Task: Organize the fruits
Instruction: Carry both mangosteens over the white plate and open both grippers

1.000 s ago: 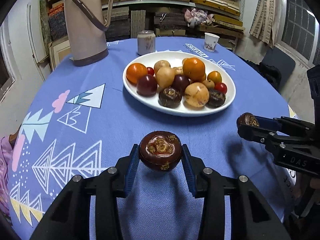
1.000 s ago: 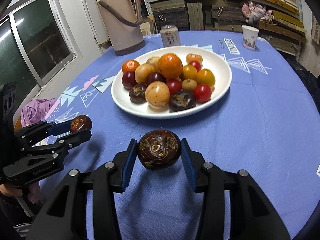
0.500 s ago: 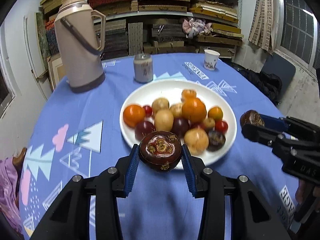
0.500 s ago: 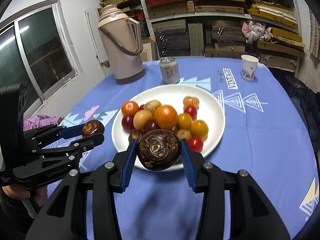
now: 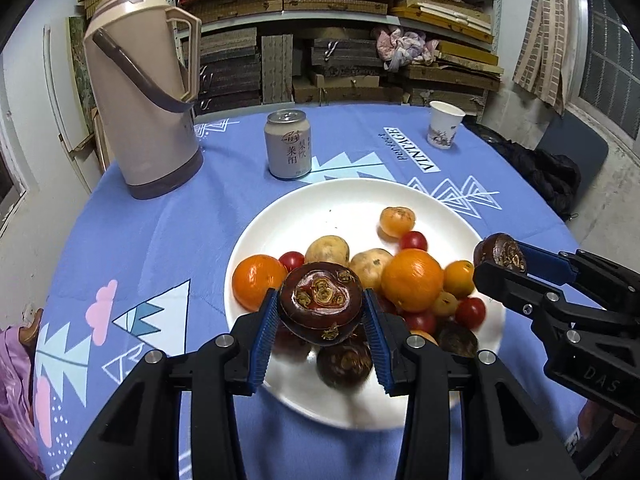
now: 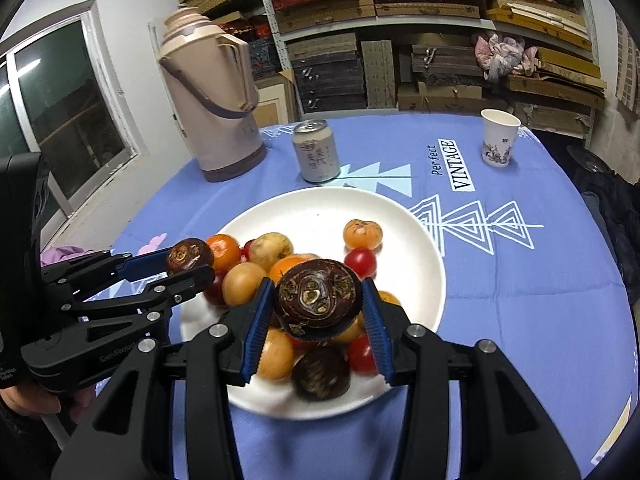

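While a thermos (image 5: 144, 92) and can (image 5: 288, 145) are standing clear at the back, the left gripper (image 5: 321, 312) is clenching a dark water chestnut (image 5: 321, 304) above the white plate (image 5: 320, 212), and the right gripper (image 6: 318, 306) is gripping a second chestnut (image 6: 318, 298) over the heaped fruit (image 6: 276, 246), apparently both carrying theirs to the pile.
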`<action>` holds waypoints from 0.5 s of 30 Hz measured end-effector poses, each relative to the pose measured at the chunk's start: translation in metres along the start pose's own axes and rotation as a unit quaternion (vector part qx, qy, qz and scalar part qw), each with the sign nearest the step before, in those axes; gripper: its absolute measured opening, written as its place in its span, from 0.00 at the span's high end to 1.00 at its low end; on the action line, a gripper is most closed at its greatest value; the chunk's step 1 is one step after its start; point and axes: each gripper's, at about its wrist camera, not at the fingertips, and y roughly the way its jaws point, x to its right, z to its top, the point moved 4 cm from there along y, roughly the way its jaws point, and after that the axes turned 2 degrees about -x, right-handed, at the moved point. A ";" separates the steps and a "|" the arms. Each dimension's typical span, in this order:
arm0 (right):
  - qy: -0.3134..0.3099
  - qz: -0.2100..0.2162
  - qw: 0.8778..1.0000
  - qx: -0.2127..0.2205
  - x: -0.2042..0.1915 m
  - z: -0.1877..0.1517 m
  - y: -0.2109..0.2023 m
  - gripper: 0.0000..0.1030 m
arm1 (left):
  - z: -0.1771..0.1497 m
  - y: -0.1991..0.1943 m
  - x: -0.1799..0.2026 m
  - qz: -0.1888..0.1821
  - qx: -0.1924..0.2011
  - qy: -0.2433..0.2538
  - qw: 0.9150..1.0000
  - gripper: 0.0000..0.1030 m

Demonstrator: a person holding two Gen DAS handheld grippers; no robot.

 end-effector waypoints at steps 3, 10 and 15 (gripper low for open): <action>0.008 -0.010 1.000 -0.010 0.010 0.005 0.017 0.58 | 0.007 0.013 -0.002 0.001 -0.008 -0.005 1.000 0.59; 0.020 -0.009 1.000 -0.018 0.022 0.006 0.035 0.53 | 0.016 0.025 -0.007 0.034 -0.007 -0.013 0.999 0.29; 0.024 -0.006 1.000 -0.017 0.021 0.001 0.029 0.53 | 0.014 0.022 -0.008 0.038 -0.014 -0.010 0.999 0.27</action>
